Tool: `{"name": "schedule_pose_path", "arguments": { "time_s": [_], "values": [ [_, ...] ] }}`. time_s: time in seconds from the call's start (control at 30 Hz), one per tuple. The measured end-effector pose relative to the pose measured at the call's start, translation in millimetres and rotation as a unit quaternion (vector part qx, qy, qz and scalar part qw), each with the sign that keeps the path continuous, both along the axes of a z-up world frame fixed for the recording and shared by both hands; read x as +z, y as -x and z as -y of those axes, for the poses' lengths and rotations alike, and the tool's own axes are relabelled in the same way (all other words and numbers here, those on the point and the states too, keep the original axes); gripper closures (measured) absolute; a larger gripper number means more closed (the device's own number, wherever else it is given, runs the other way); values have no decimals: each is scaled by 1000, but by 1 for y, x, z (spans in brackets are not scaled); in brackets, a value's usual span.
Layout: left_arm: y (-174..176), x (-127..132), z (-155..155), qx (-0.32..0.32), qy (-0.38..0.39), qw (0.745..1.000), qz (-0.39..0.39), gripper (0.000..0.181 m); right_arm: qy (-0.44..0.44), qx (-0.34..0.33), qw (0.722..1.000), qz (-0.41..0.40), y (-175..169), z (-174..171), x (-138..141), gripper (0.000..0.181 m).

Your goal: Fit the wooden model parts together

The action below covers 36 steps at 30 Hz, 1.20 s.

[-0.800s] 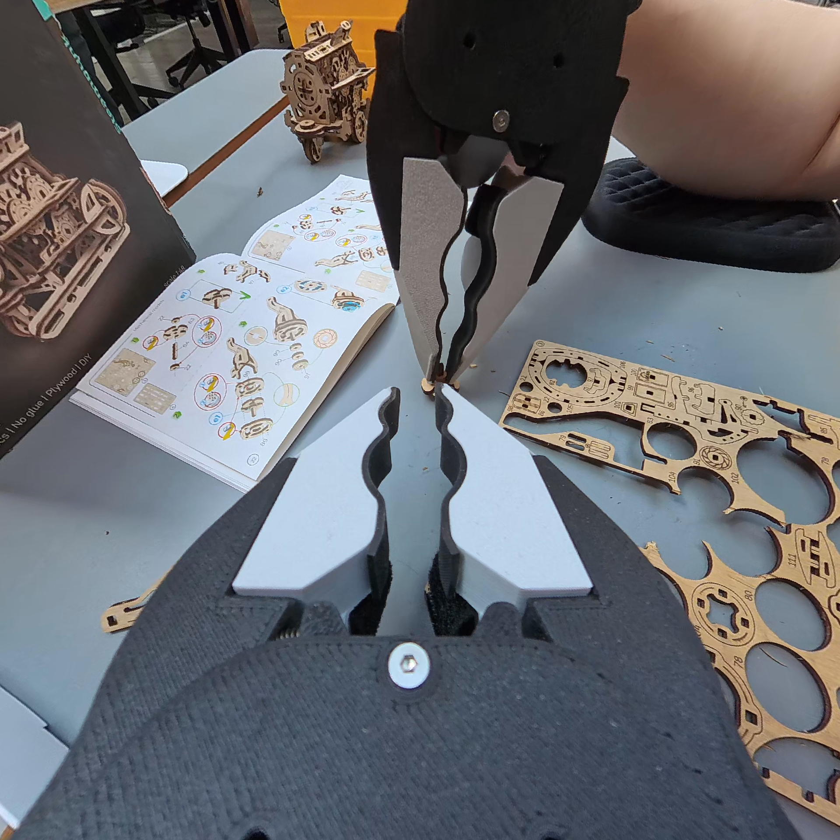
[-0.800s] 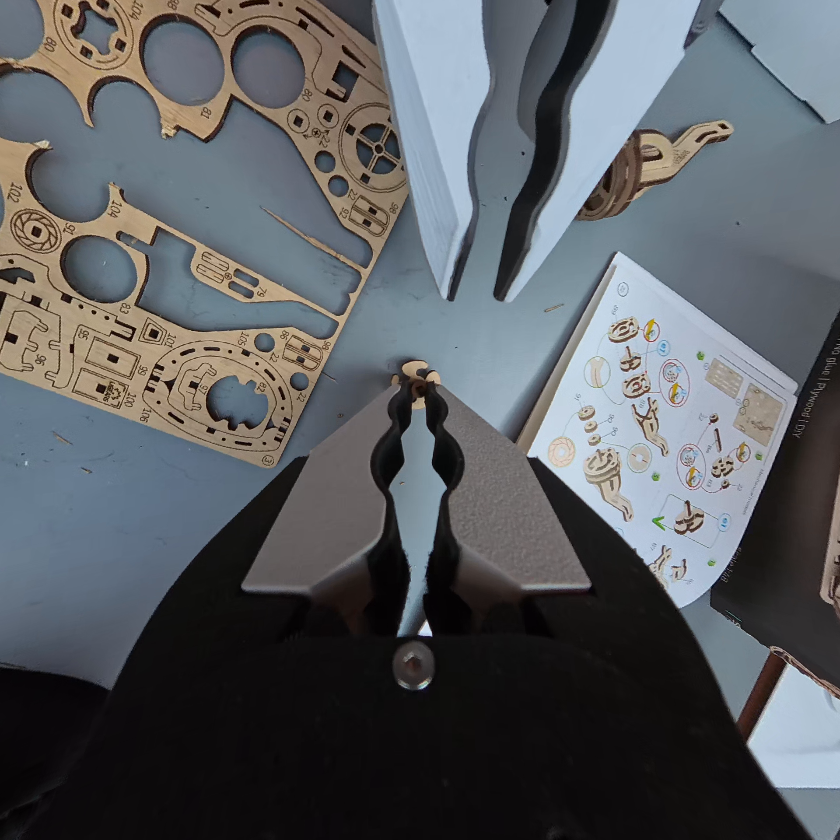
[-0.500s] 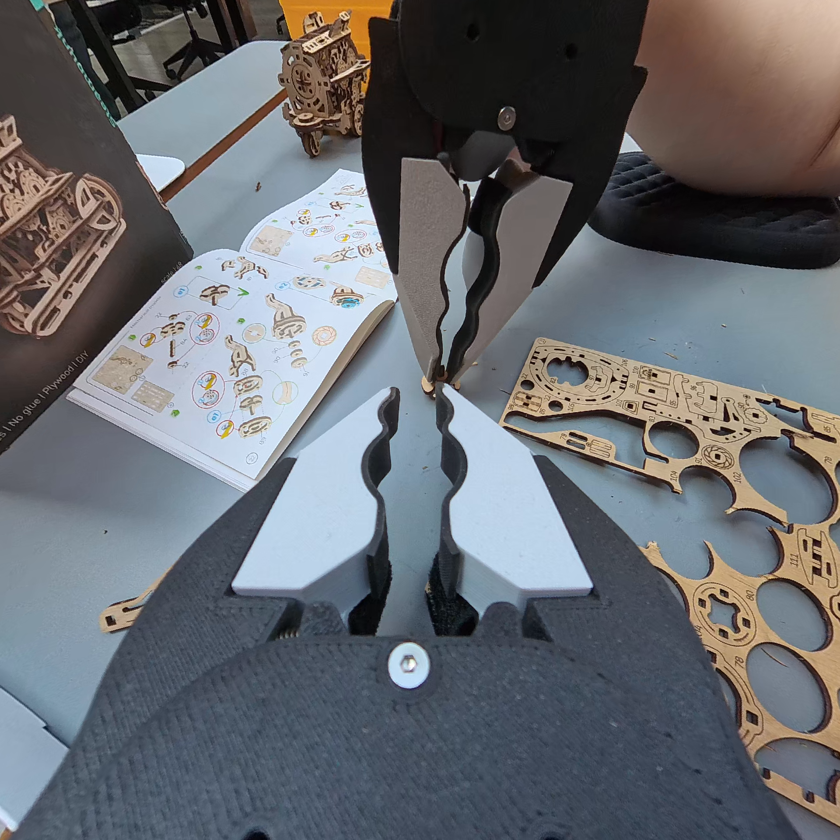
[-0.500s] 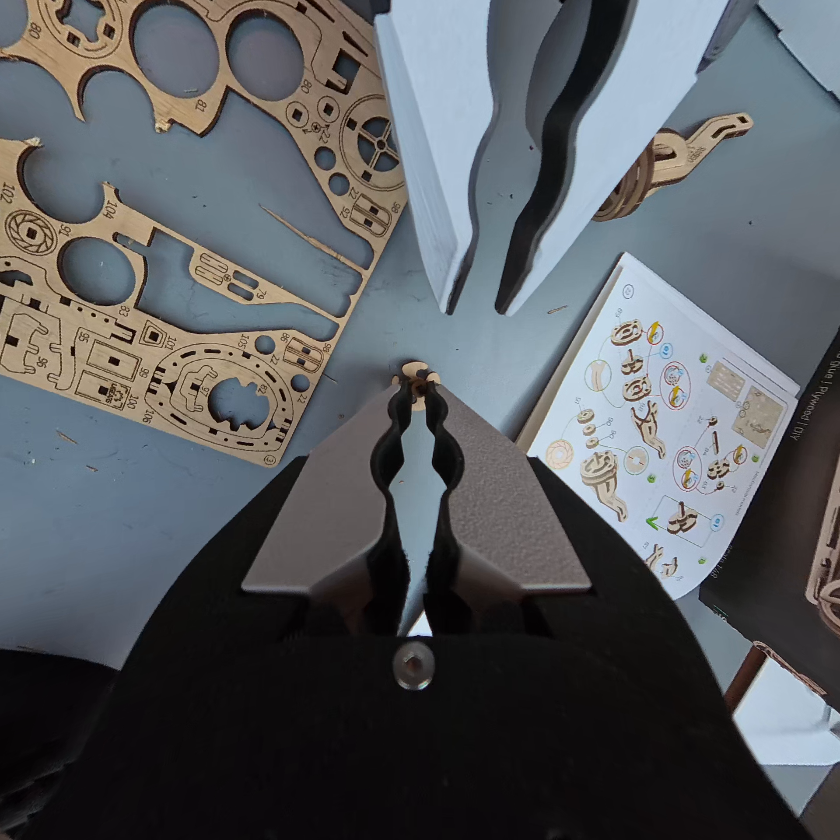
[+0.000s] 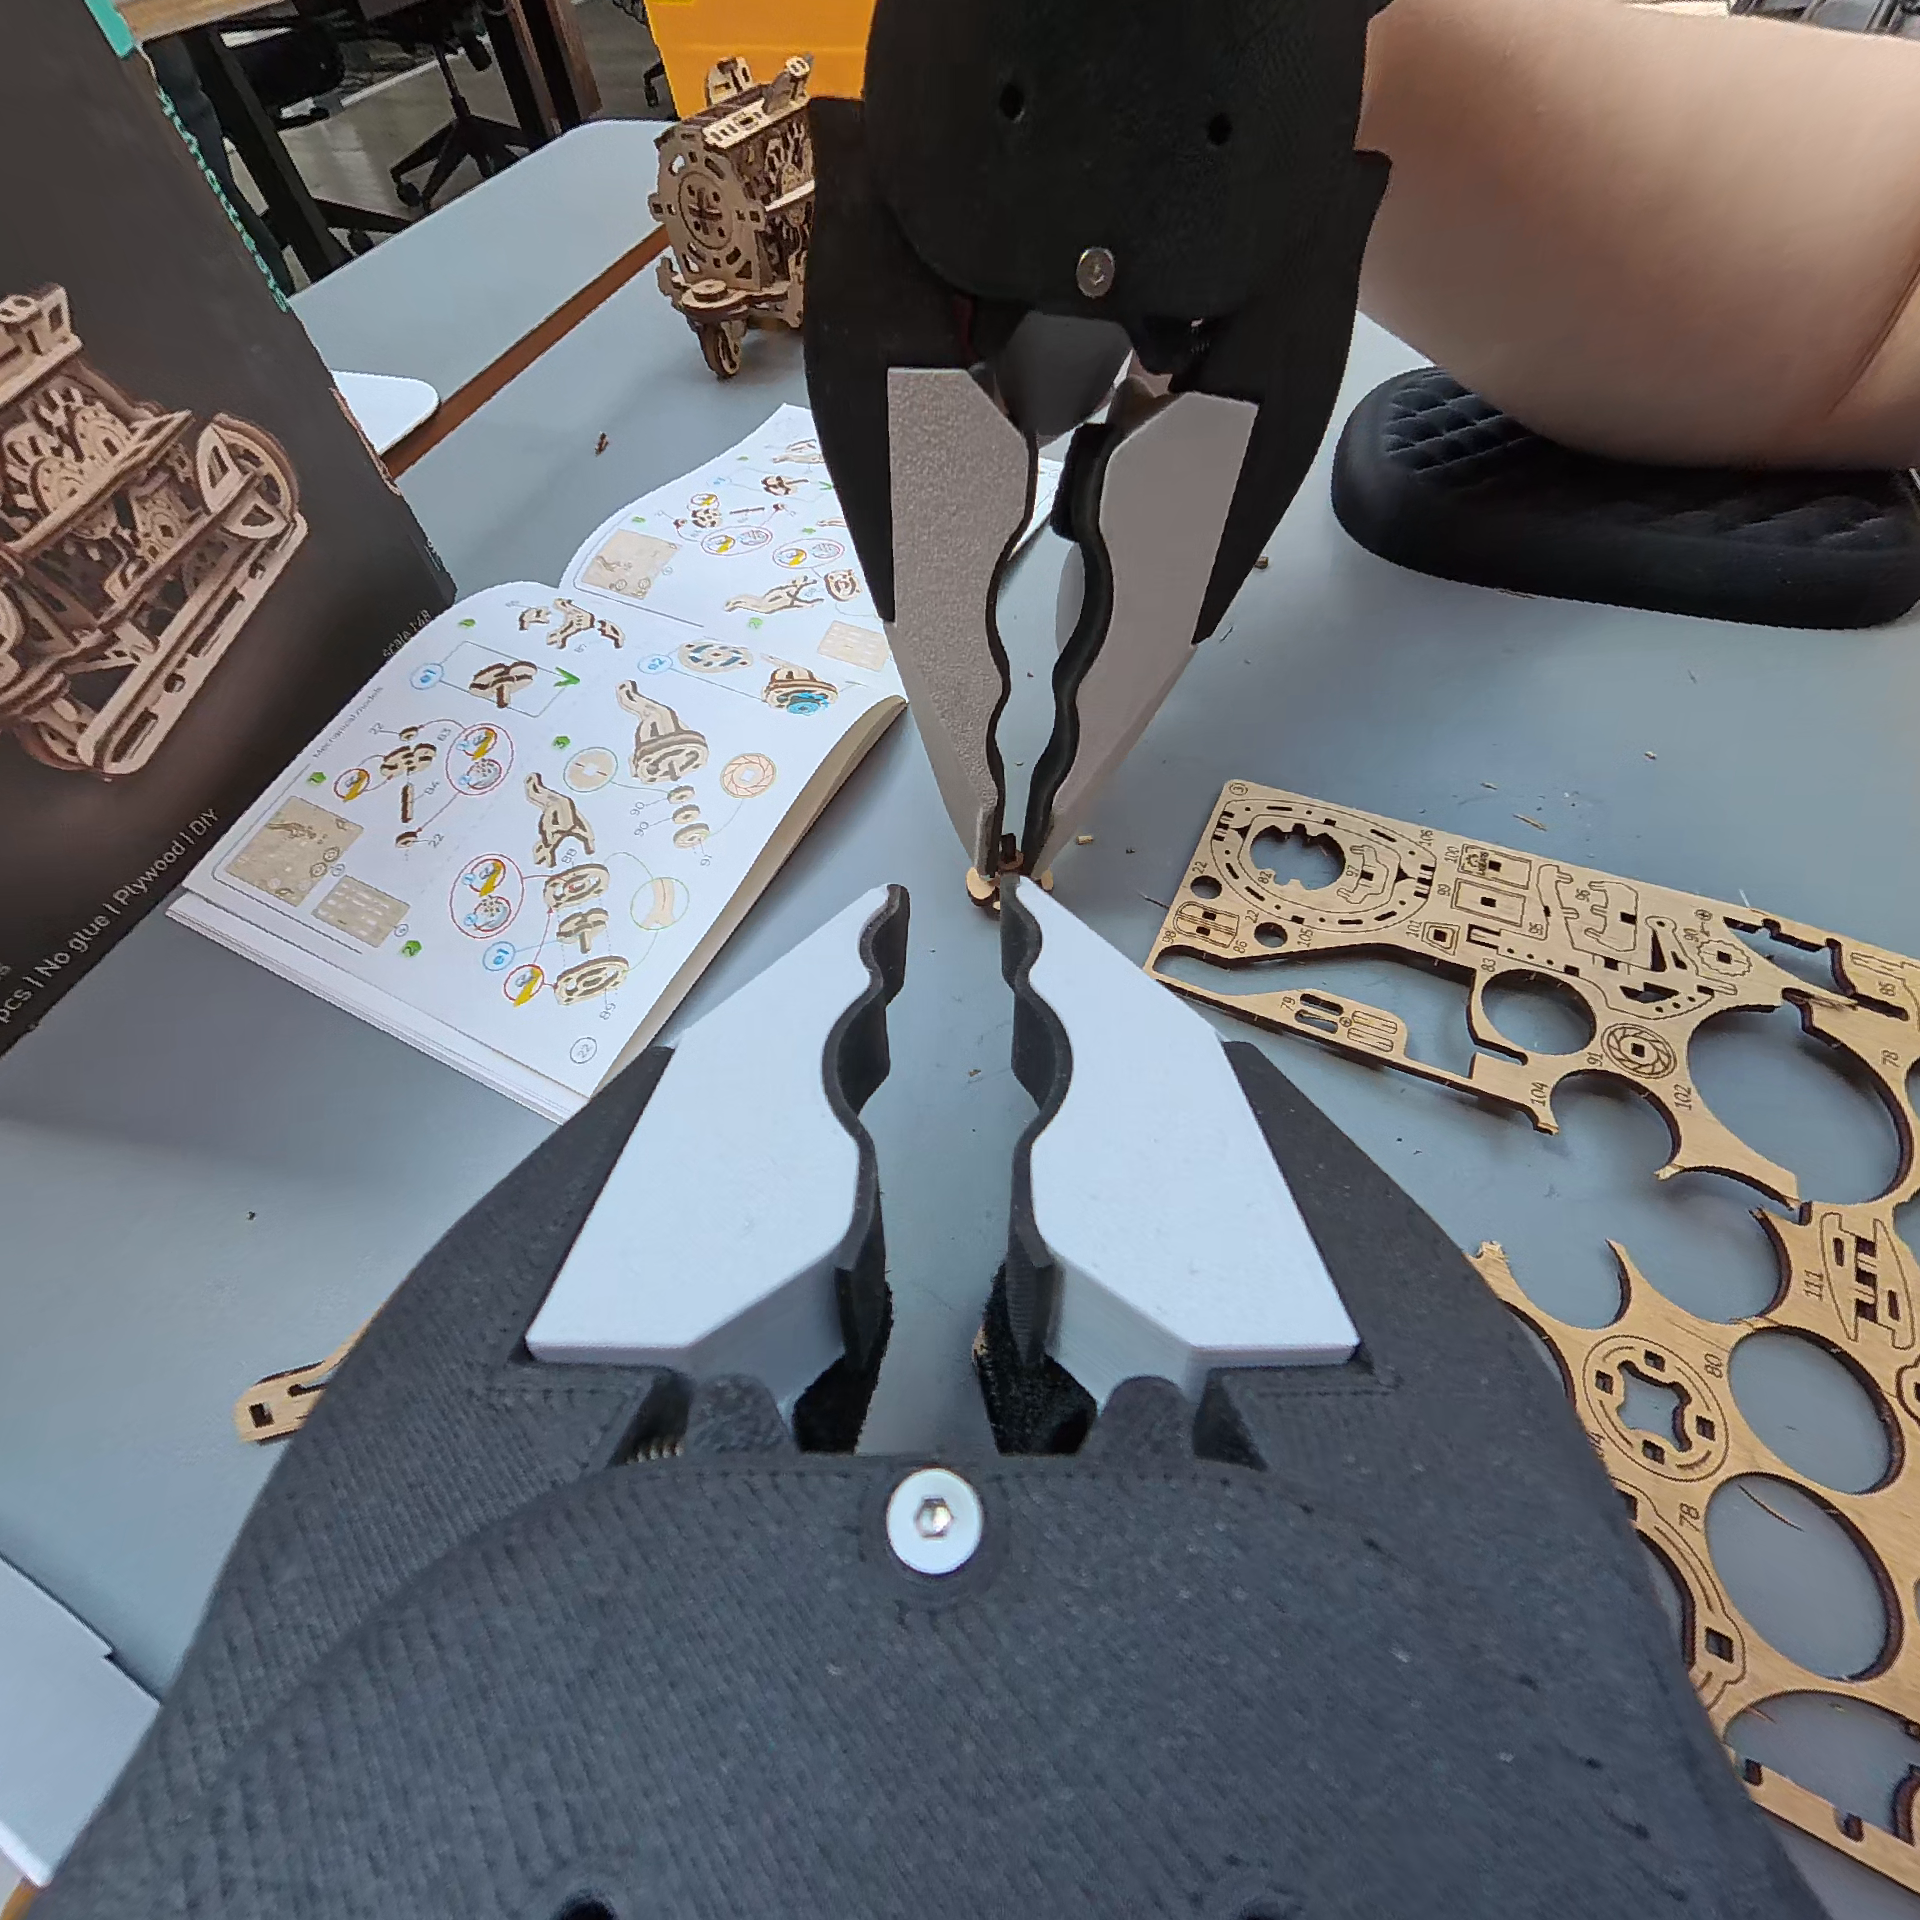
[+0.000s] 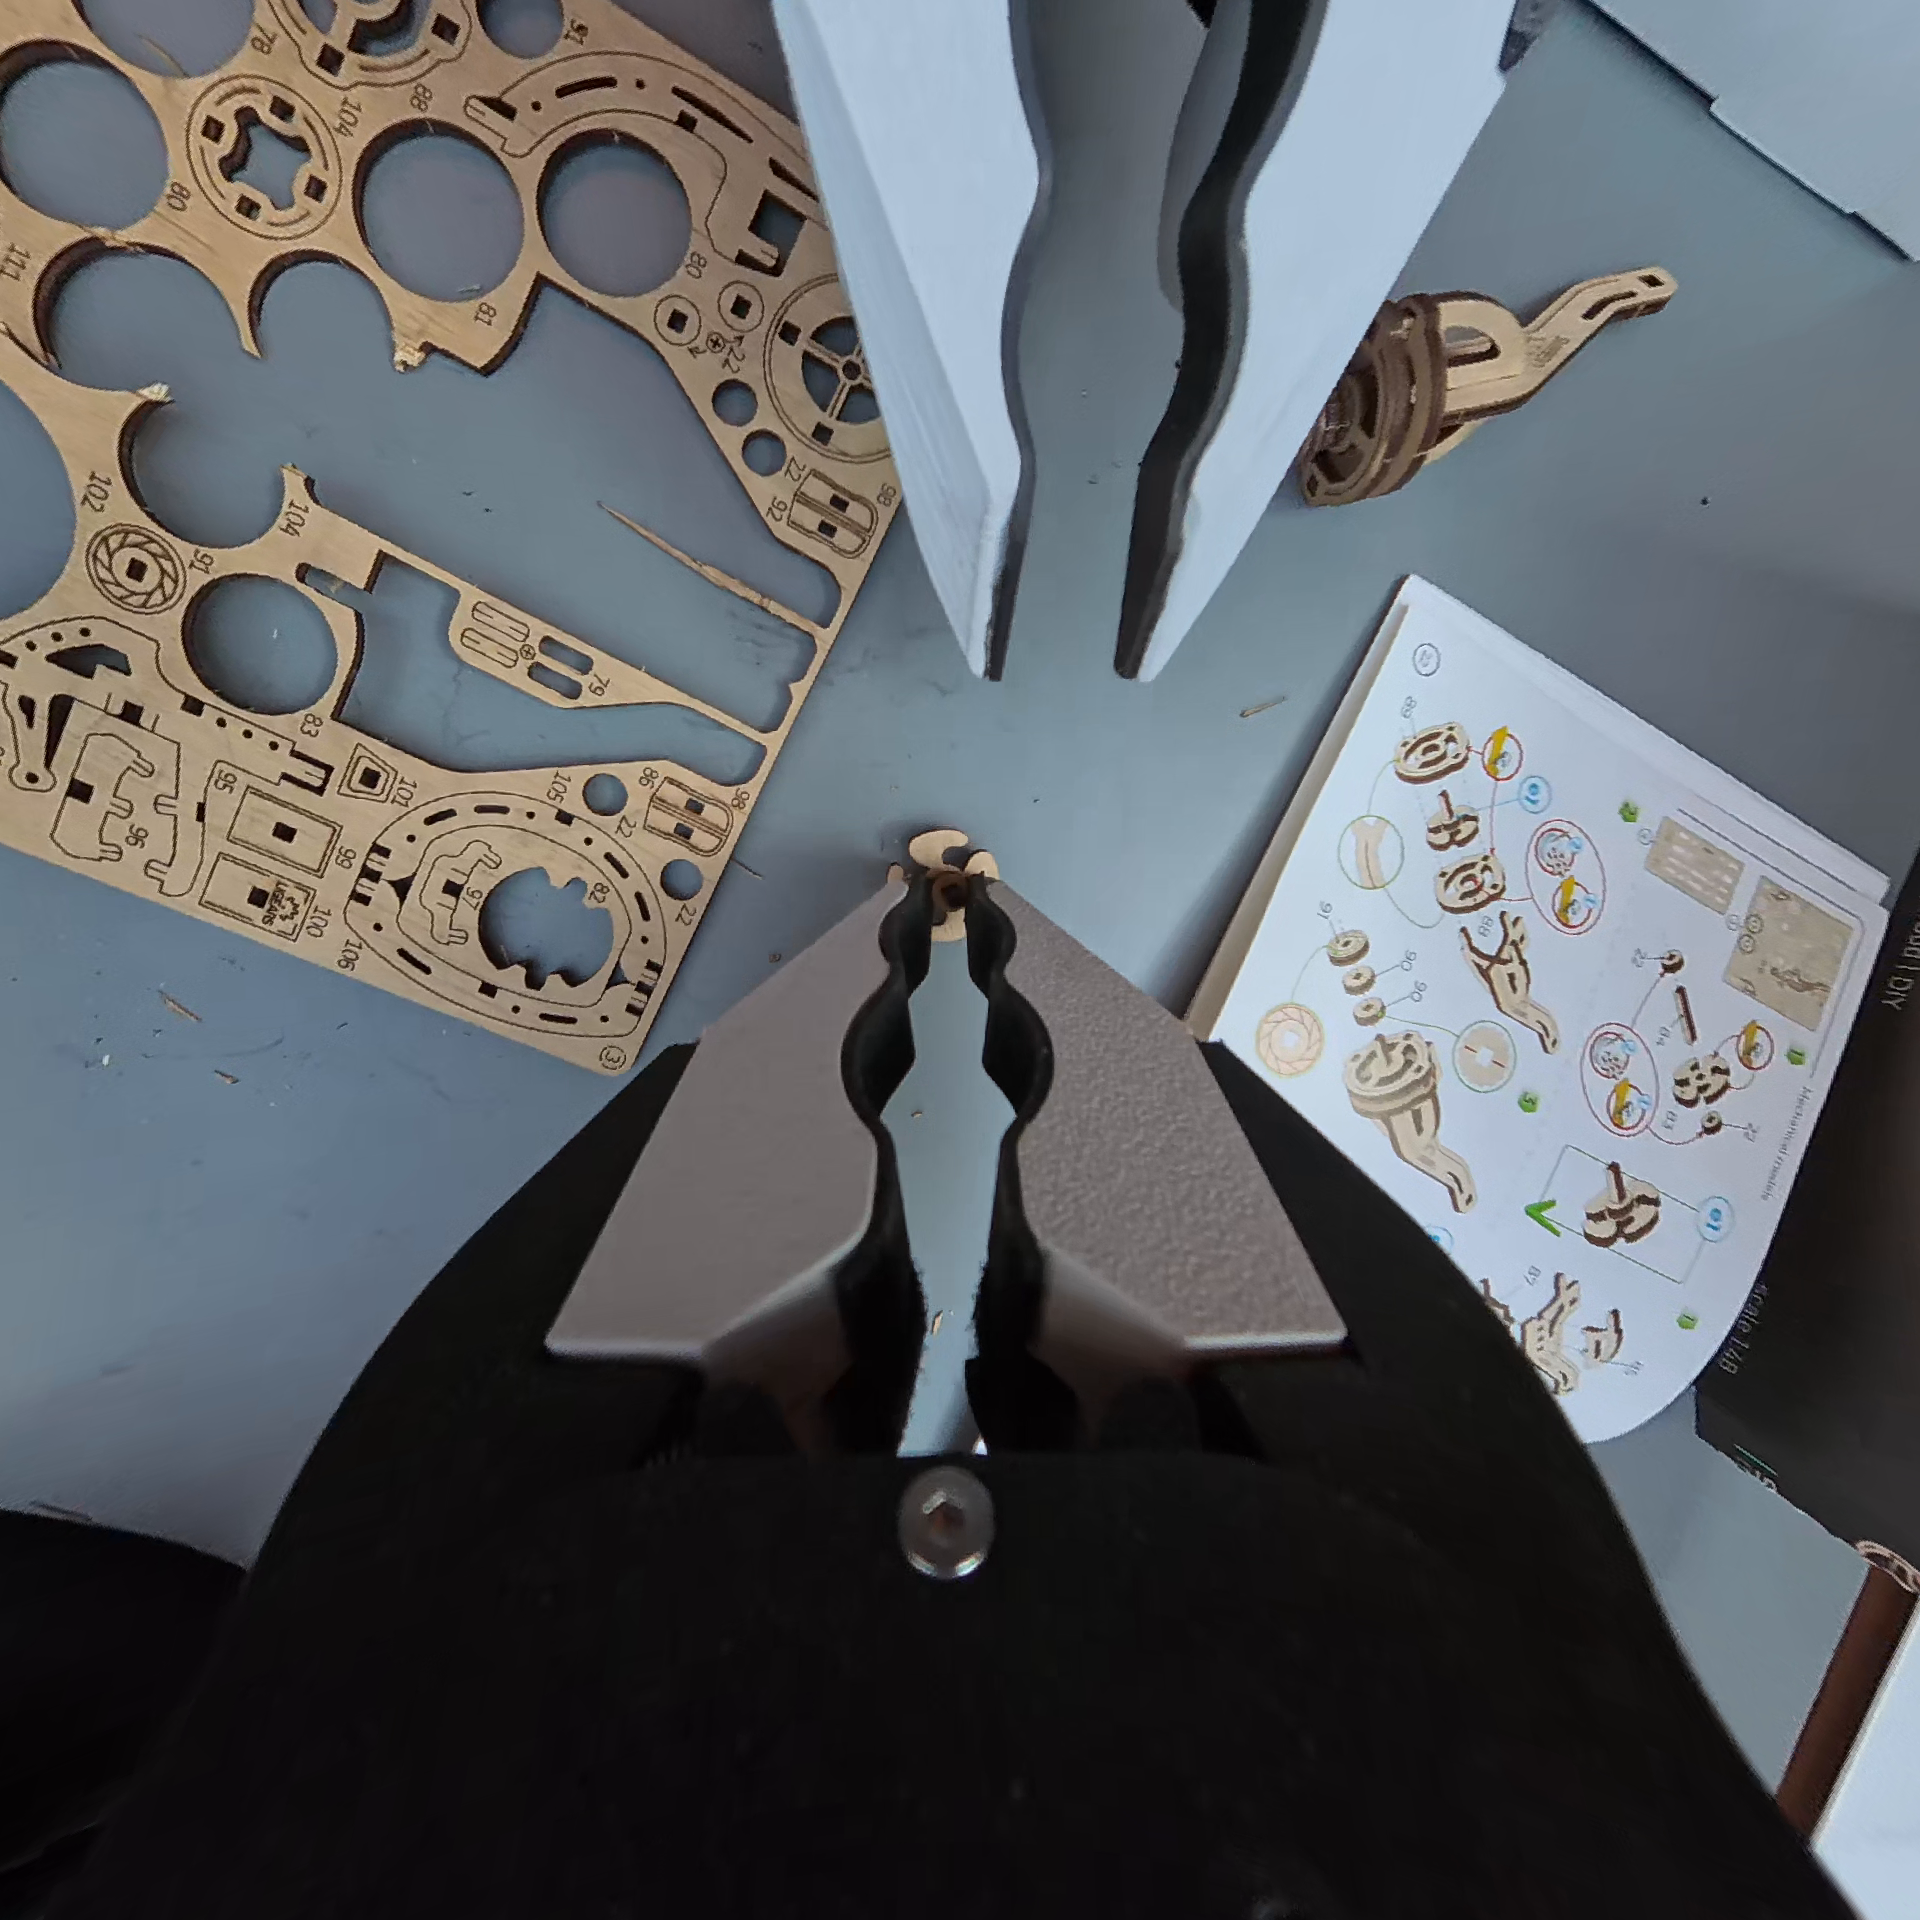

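My right gripper (image 6: 947, 886) points down at the grey table and is shut on a small wooden part (image 6: 938, 852), a pale round piece with a dark centre that rests on the table. In the left wrist view the right gripper (image 5: 1004, 854) comes down from above onto the small part (image 5: 982, 885). My left gripper (image 5: 954, 902) is open and empty, its tips just short of the part. It also shows in the right wrist view (image 6: 1060, 665), facing the part with a gap between them.
Two laser-cut wooden sheets (image 5: 1455, 935) (image 6: 312, 727) lie beside the grippers. An open instruction booklet (image 5: 520, 810), a dark box (image 5: 135, 520), a finished wooden model (image 5: 738, 208), a built sub-assembly (image 6: 1434, 384), a black pad (image 5: 1621, 520) and a person's arm (image 5: 1662, 208) surround the work spot.
The right gripper stays shut on the small part at the same spot and has shifted only slightly. The left gripper stays open in front of it.
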<state>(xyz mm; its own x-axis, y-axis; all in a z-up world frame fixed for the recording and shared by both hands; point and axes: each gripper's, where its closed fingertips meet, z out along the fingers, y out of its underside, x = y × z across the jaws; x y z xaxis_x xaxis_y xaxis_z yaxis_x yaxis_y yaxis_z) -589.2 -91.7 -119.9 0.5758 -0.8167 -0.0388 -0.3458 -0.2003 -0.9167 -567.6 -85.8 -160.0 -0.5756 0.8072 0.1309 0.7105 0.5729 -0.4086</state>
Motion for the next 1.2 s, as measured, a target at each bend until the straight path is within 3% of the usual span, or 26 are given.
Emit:
{"name": "schedule_pose_path", "arguments": {
  "time_s": [0.5, 0.83, 1.2],
  "values": [
    [2, 3, -2, 5, 5, 1000, 17, 164, 146, -37, 988, -39, -1, -2, 15, 175],
    [1, 2, -1, 1, 7, 1000, 13, 164, 299, -71, 951, -13, -1, -2, 13, 175],
    [2, 5, -3, -3, 18, 999, 33, 164, 316, -34, 948, -17, 0, -2, 11, 175]
  ]
}}
